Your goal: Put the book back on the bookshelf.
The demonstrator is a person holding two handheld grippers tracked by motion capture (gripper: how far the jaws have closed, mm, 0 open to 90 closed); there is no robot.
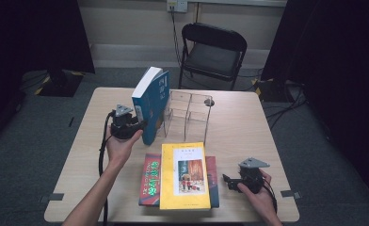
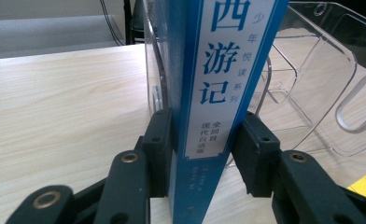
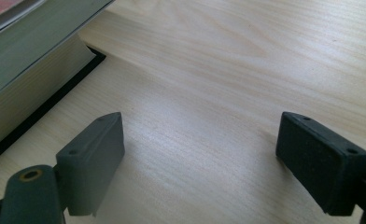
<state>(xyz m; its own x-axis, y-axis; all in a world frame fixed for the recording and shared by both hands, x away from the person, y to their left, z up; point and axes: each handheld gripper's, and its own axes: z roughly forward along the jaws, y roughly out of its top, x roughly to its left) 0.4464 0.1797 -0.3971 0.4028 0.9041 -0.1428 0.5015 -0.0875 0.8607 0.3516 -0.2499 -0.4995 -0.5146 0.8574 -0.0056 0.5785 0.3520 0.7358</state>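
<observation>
Pale wood-grain table on grey carpet; black folding chair at 12 o'clock. Left gripper clamps the tall blue hardback book's spine, upright at 10 o'clock beside the clear acrylic rack. Yellow paperback at 6 o'clock. Right gripper wide apart, empty, at 4 o'clock.

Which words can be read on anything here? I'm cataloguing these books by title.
"西游记", large, on the spine of the blue book.
"少年悦读系列", small, on the same spine.
"全图目 现代白话版", lower on the spine, partly unsure.
Yellow book cover: lettering too small to read.
Red book cover: green characters, too blurred to read.
</observation>
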